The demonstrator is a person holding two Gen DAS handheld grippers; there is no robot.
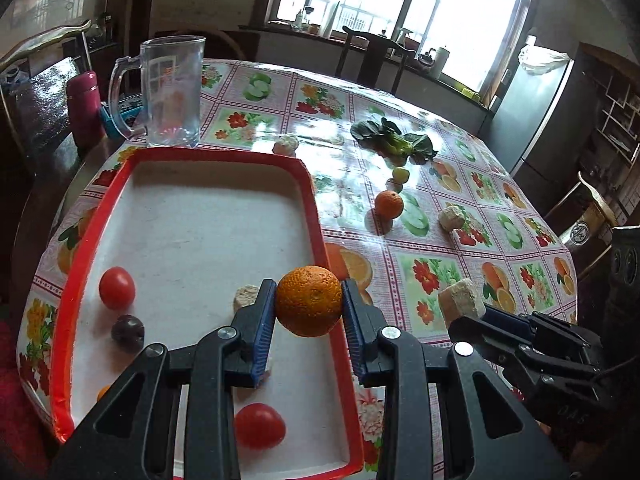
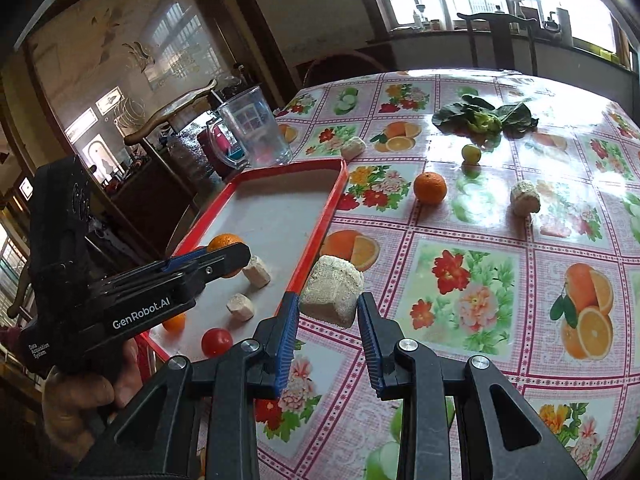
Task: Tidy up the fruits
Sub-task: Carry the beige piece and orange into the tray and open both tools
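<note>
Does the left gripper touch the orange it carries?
Touching. The left wrist view shows both blue pads pressed against the orange, with no gap.

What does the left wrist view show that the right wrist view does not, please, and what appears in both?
Only the left wrist view shows the dark plum in the tray and the silver fridge. Only the right wrist view shows the person's hand on the left gripper's handle. Both show the red tray, the left gripper shut on an orange, the right gripper around a pale block, the glass mug and the leafy greens.
</note>
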